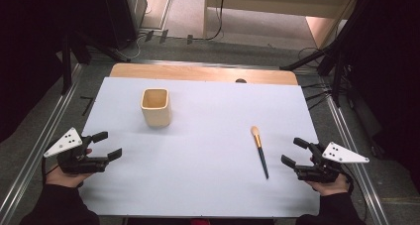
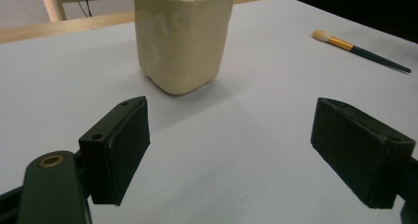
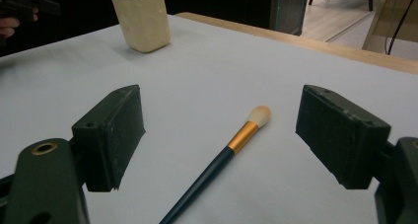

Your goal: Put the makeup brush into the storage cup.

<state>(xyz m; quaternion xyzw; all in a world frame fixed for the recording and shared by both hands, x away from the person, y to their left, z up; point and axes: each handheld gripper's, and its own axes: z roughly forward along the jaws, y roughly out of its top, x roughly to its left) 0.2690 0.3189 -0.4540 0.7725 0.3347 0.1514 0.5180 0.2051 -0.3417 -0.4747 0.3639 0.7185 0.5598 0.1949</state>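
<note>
Jaws gape empty on the left gripper (image 1: 110, 145) and right gripper (image 1: 294, 152) at the bench (image 1: 198, 185) side edges from above, the left gripper view facing the cream cup (image 2: 182, 36), the right gripper view straddling the makeup brush (image 3: 222, 160) lying flat near the right edge.

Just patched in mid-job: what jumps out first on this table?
A cream square cup stands upright on the white table, left of centre. A makeup brush with a dark handle lies flat near the right gripper. The left gripper is open, as is the right, both empty.
</note>
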